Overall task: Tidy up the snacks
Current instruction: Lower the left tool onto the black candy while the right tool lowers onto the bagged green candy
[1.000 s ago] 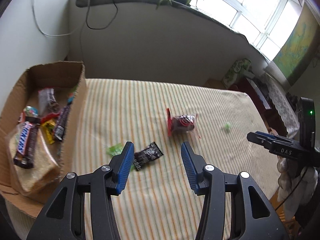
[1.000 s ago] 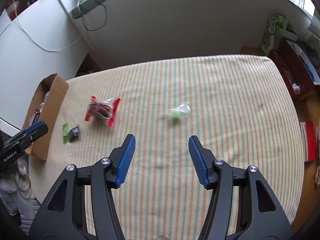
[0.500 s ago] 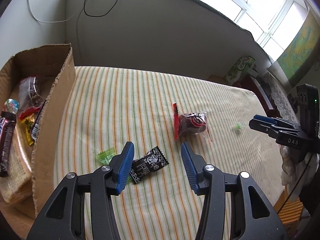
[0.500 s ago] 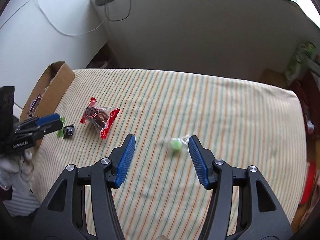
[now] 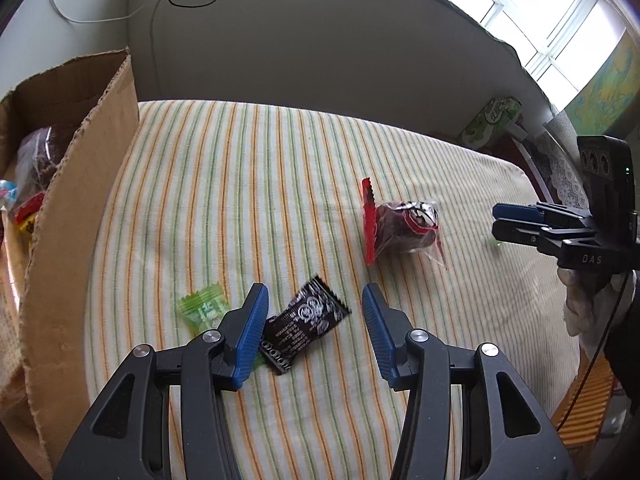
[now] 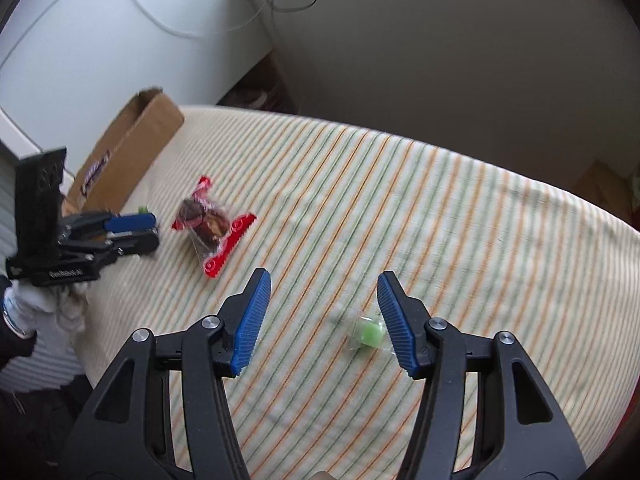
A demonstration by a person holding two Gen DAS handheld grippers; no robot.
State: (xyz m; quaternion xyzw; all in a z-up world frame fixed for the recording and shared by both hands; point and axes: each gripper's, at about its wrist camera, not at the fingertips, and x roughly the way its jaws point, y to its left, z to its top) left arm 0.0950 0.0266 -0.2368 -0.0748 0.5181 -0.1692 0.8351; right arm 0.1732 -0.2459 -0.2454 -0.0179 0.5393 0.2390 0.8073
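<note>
The left gripper [image 5: 315,322] points steeply down, its two blue-padded fingers [image 5: 250,334] parted with nothing pressed between them. Seen from the right wrist view it sits at the left, its fingers lying nearly level and side on, carried by a hand in a white glove [image 6: 38,304] above a dark sleeve [image 6: 14,344]. The right gripper [image 6: 320,316] also tilts steeply down, jaws apart and gripping nothing. In the left wrist view it reaches in from the right edge, a white-gloved hand [image 5: 586,300] beneath it
</note>
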